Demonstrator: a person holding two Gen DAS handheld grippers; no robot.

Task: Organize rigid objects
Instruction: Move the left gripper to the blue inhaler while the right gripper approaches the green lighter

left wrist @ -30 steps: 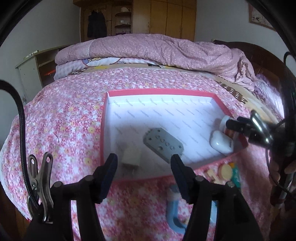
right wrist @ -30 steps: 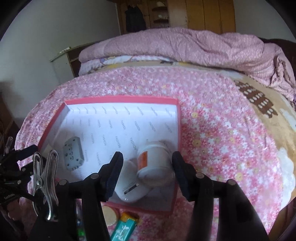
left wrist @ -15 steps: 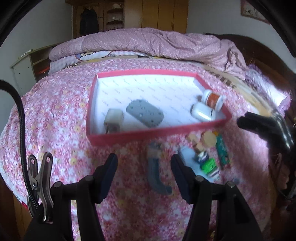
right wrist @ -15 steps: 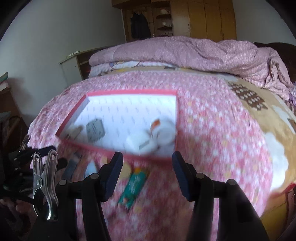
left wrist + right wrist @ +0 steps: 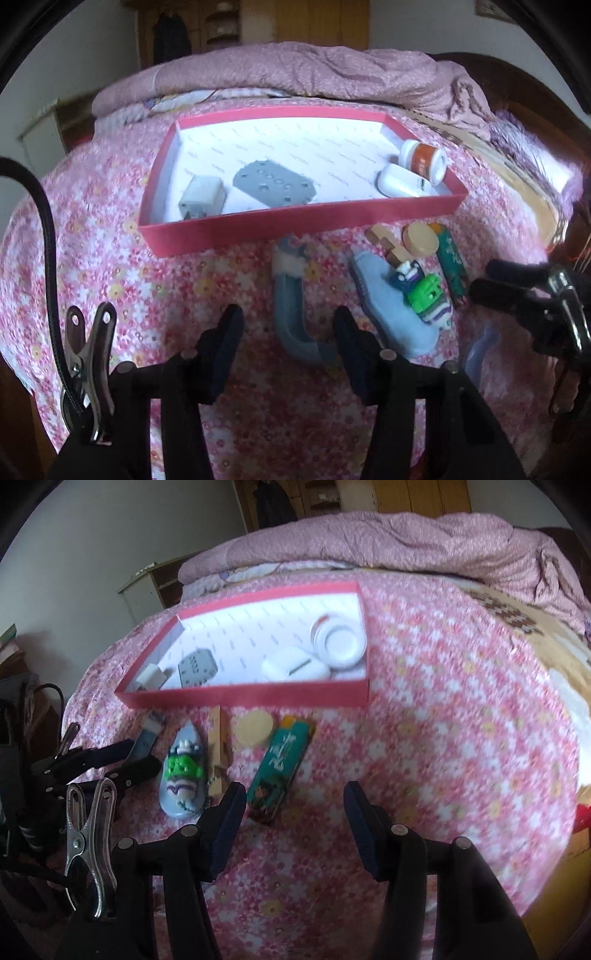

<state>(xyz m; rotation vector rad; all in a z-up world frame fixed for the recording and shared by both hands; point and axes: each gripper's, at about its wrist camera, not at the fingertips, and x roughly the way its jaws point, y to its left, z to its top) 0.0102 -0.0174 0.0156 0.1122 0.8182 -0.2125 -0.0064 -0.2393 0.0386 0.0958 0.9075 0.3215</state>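
Note:
A pink-rimmed box on the bed holds a white charger, a grey plate, a white case and an orange-labelled jar. In front of it lie a curved grey-blue piece, a light blue item with a green toy on it, a wooden piece, a tan disc and a green pack. My left gripper hovers over the curved piece, its jaws closing, with the piece between them and not pressed. My right gripper is open and holds nothing, just behind the green pack.
The bed has a pink floral cover, with a heaped quilt behind the box. A wooden headboard is at the right. Each gripper shows at the other view's edge: the right gripper, the left gripper.
Both grippers have drawn back from the box toward the bed's near edge and sunk lower. The loose items in front of the box came into view. The left jaws have narrowed.

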